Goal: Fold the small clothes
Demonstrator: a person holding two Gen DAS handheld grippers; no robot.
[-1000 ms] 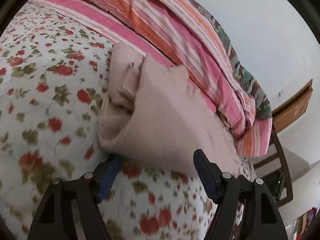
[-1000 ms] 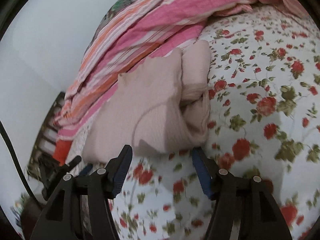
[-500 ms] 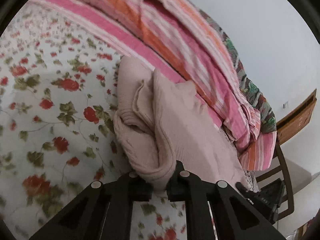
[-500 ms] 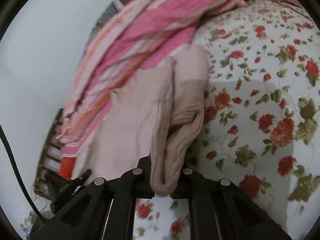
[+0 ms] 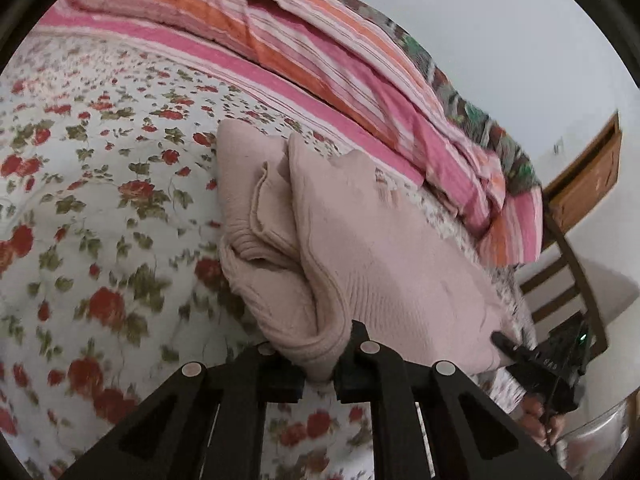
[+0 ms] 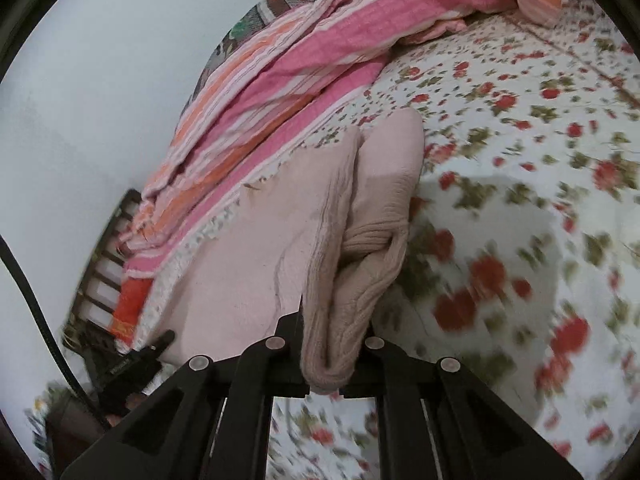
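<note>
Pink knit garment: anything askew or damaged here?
No damage visible. The pink knit garment is bunched, not flat: ribbed folds are stacked unevenly on one side. Left gripper and right gripper are each shut on a near edge. It lies on the floral sheet, beside the striped quilt.

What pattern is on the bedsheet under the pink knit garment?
The bedsheet is white with red roses and green leaves, sharpest in the left wrist view.

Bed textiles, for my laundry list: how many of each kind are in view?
Pink knit garment: 1, gripped at its near edge by the left gripper and the right gripper
Striped quilt: 1
Floral sheet: 1
Total: 3
</note>
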